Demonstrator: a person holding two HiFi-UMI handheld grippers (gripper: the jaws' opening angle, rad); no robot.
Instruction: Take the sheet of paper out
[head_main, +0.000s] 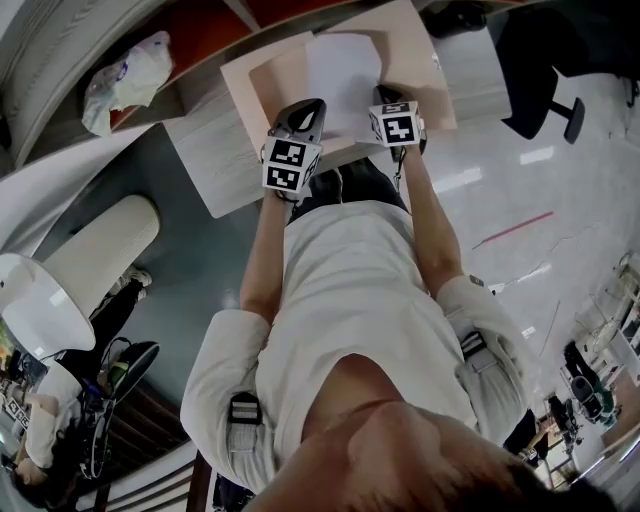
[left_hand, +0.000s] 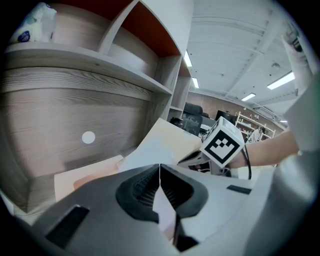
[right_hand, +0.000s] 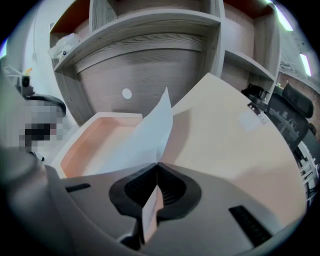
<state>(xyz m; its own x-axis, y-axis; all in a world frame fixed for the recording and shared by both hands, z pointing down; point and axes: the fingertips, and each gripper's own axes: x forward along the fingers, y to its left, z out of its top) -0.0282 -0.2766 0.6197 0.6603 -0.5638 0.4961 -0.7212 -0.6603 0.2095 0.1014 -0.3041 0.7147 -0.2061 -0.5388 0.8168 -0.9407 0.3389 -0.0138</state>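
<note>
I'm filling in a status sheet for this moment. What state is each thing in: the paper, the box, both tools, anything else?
sheet of paper: pinched at its near edge by both tools, curling up over the box
box: open
lid: swung aside
left tool: shut on the sheet of paper
right tool: shut on the sheet of paper
plastic bag: crumpled, lying on the shelf

Shelf unit (right_hand: 145, 25) walls the desk's (head_main: 215, 160) far edge; near side open.

On desk (head_main: 212, 155), open box (head_main: 262, 80); sheet (head_main: 343, 70) above it; bag (head_main: 125, 80) on shelf (left_hand: 100, 61), behind-left.
</note>
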